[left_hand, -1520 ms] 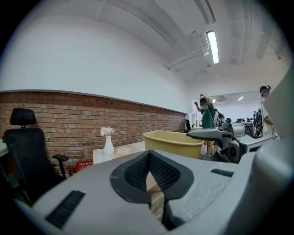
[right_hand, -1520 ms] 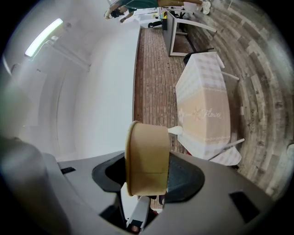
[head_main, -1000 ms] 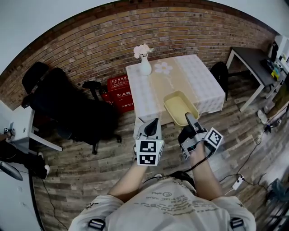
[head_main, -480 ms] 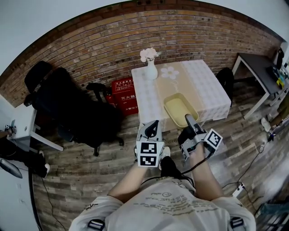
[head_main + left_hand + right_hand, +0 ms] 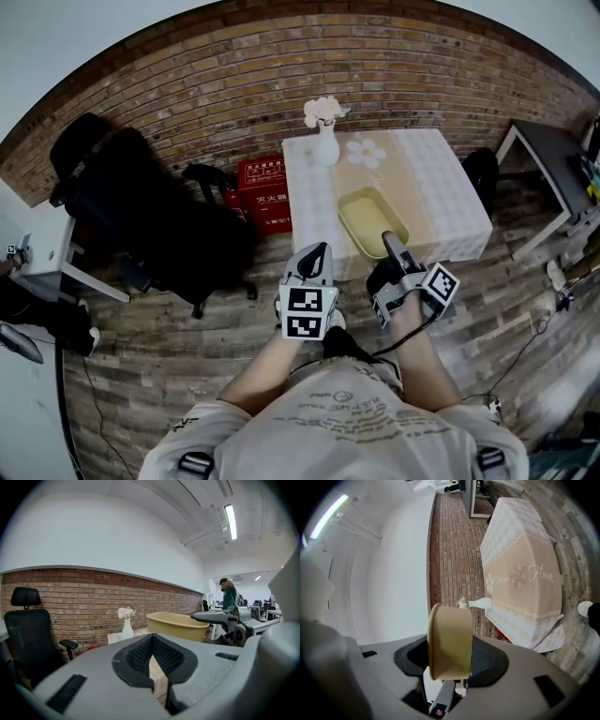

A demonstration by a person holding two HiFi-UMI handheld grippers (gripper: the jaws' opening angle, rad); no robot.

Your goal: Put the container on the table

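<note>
head view, close in: the left grey plastic gripper (image 5: 322, 250) has its ribbed black pads pinched together on nothing. beside it, the right grey plastic gripper (image 5: 388, 240) clamps the near wall of the pale yellow rectangular plastic container (image 5: 371, 216), held aloft over the near edge of the square table (image 5: 441, 187) in its checked cream cloth. farther back stands a smooth white vase (image 5: 325, 150) of flowers, then the rough red brick wall (image 5: 234, 84).

Table (image 5: 520, 578): script word "Flower" on top. Red box (image 5: 265, 183): white characters, unreadable.
</note>
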